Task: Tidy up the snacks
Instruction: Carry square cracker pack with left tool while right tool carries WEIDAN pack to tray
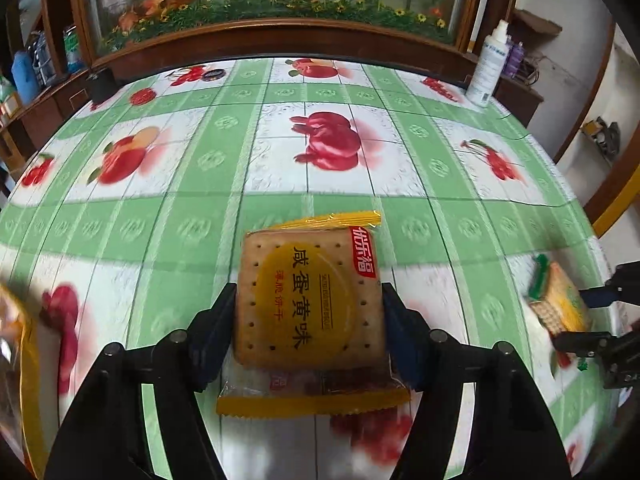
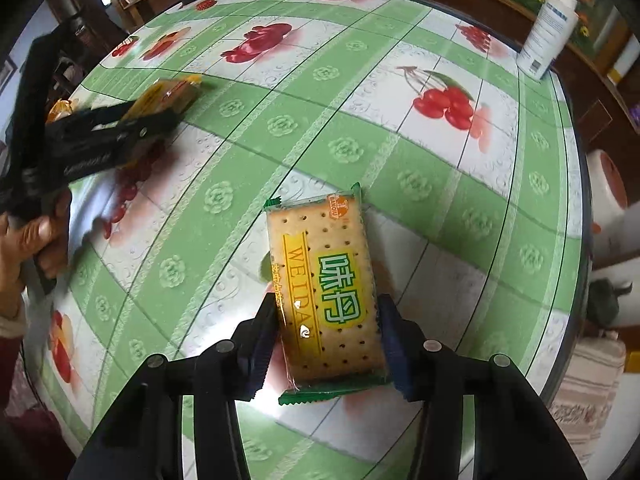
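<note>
My left gripper [image 1: 308, 320] is shut on a yellow-wrapped cracker pack [image 1: 310, 304] and holds it above the tablecloth. My right gripper [image 2: 326, 332] is shut on a green-wrapped cracker pack [image 2: 326, 288], also above the table. In the left wrist view the right gripper [image 1: 576, 316] shows at the right edge with the green-wrapped pack [image 1: 558, 304] in it. In the right wrist view the left gripper [image 2: 132, 120] shows at the left, blurred, with the yellow-wrapped pack [image 2: 168, 96] in it.
The table has a green and white fruit-print cloth [image 1: 320, 184]. A white spray bottle [image 1: 488, 68] stands at the far right corner, also in the right wrist view [image 2: 550, 26]. Another orange snack bag [image 1: 16, 344] lies at the left edge. A dark cup [image 1: 102, 84] stands far left.
</note>
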Motion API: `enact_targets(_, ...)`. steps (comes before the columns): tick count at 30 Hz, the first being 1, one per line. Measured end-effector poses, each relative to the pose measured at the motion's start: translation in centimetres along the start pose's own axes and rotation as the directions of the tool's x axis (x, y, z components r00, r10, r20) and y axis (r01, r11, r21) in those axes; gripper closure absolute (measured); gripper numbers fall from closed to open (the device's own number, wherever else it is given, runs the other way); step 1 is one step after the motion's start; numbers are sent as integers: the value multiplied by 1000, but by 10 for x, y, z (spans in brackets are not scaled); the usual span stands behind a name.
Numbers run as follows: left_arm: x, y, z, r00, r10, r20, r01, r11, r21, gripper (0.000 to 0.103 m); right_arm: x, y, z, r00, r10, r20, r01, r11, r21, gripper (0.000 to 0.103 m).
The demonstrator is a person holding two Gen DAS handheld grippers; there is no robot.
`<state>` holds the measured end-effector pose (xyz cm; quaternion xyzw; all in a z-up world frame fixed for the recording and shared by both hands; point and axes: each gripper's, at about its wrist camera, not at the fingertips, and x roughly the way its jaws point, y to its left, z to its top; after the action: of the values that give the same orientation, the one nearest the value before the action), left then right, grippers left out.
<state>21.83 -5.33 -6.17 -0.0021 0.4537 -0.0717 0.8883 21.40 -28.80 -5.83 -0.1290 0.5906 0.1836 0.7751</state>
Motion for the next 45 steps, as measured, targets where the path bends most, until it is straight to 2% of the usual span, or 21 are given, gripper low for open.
enact_targets(10, -88, 27, -51, 993, 9, 119, -6, 999, -32, 36, -32, 59, -9, 998, 58, 36, -56, 997, -59, 55)
enact_targets(17, -139, 55, -87, 978, 70, 196, -58, 996, -66, 36, -61, 120, -18, 977, 150, 153, -139, 987, -76, 55)
enact_targets(20, -156, 67, -100, 971, 101, 218, -84, 993, -84, 36, -68, 146, -23, 955, 204, 214, -191, 978, -81, 55)
enact_targets(25, -177, 92, -121, 959, 150, 241, -122, 984, -127, 35, -72, 190, -29, 899, 306, 313, -295, 952, -84, 55)
enact_targets(32, -191, 123, -143, 948, 203, 243, -158, 968, -194, 35, -63, 226, -35, 827, 407, 389, -419, 906, -57, 55)
enact_targets(40, -202, 162, -165, 944, 238, 229, -176, 949, -261, 35, -50, 262, -24, 787, 485, 380, -494, 866, -83, 55)
enact_targets(45, -211, 186, -172, 936, 269, 228, -192, 931, -309, 35, -43, 286, -10, 771, 522, 366, -520, 847, -112, 55)
